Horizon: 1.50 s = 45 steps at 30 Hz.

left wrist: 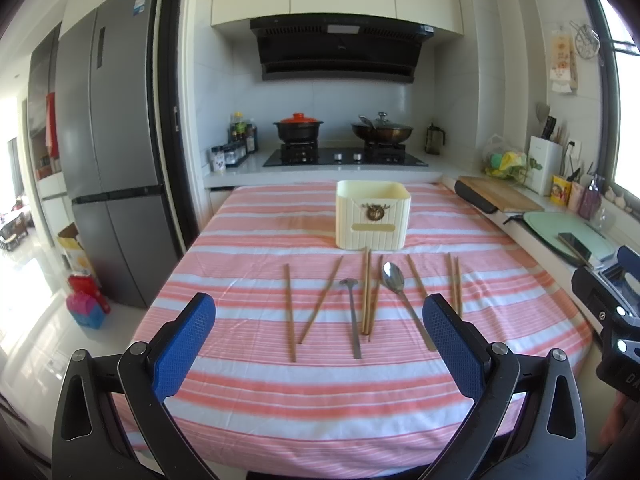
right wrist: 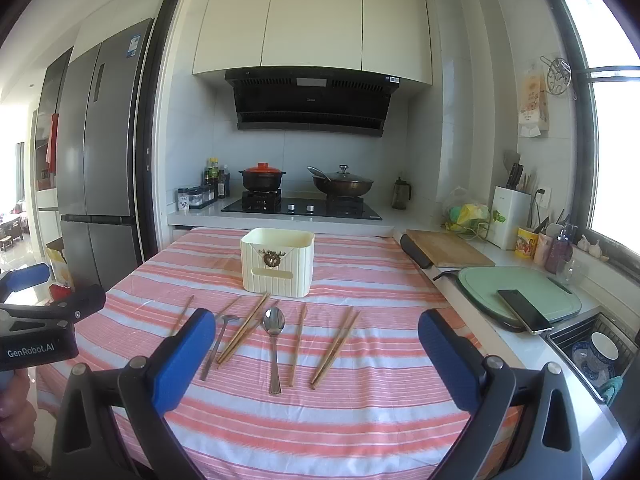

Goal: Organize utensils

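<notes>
Looking along our fingers, we saw wooden chopsticks [left wrist: 366, 292], a steel spoon [left wrist: 402, 300] and a smaller metal utensil [left wrist: 352, 312] lying spread on the striped table [left wrist: 280, 400], just before a cream ribbed holder [left wrist: 372, 216]. Our left gripper [left wrist: 319, 344] and right gripper [right wrist: 317, 360] both stood wide and empty, the utensils lying beyond the fingers, untouched.

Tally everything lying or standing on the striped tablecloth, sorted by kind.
Chopsticks: 8
Spoons: 2 (one large, one small)
Cream box: 1
Total: 11
</notes>
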Tool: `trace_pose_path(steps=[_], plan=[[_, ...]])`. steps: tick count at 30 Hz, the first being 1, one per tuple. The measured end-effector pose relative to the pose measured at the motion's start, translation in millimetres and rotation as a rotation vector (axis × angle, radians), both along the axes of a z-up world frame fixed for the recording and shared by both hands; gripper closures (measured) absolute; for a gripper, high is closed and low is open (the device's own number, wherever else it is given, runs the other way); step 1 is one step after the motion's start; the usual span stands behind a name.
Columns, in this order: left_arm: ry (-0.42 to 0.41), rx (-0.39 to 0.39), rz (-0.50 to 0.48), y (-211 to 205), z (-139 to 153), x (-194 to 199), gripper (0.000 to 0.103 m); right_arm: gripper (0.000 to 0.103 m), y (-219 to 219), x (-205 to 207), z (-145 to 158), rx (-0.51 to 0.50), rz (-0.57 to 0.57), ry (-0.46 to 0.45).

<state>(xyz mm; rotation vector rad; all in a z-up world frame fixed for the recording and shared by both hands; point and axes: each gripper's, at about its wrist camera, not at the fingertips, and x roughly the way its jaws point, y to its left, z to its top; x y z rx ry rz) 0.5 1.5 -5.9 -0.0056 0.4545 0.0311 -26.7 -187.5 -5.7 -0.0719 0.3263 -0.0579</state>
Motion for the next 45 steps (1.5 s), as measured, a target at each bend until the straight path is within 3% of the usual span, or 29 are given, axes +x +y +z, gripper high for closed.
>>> trace_pose_path(steps=[38, 43, 45], plan=[[0.011, 0.002, 0.0, 0.6, -8.9, 0.5, 0.0, 0.0, -3.9, 3.2, -3.6, 0.01, 0.0, 0.013], [0.037, -0.021, -0.014, 3.9, -14.7, 7.5, 0.0, 0.0, -4.5, 4.1, -4.8, 0.015, 0.004, 0.013], [0.07, -0.036, -0.061, 4.0, -20.5, 14.0, 0.0, 0.0, -6.6, 7.0, -8.2, 0.026, 0.004, 0.023]])
